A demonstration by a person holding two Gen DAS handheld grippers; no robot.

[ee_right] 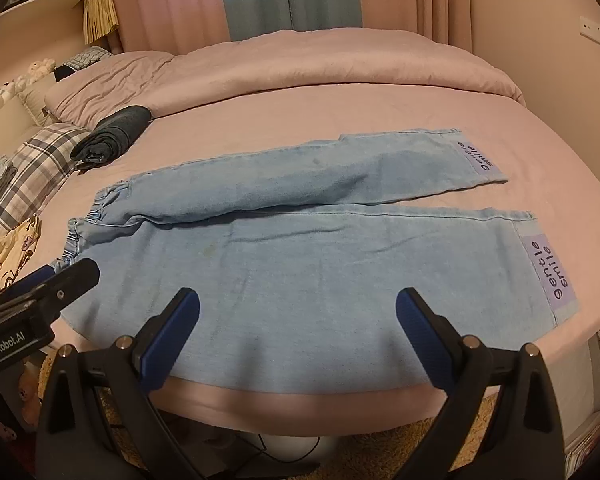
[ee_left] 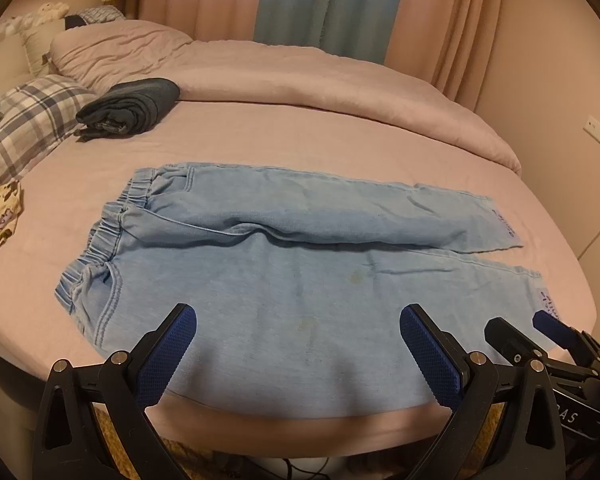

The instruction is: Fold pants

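Pink bedsheet (ee_left: 260, 140) carries light-blue denim pants (ee_left: 284, 264), flat, legs side by side, elastic waistband left, purple hem patches right. Left gripper (ee_left: 298, 322) and right gripper (ee_right: 298, 304) hover at the pants' near edge, jaws spread, empty. Beyond the pants: rolled dark jeans (ee_left: 130, 106), plaid pillow (ee_left: 28, 120).

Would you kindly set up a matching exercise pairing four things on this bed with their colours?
Things:
1. pants
2. rolled garment
3. pillow
4. cuff label

Colours:
A. dark navy
B. lilac with dark lettering
C. light blue denim
D. grey and white plaid

Pairs: 1-C, 2-A, 3-D, 4-B
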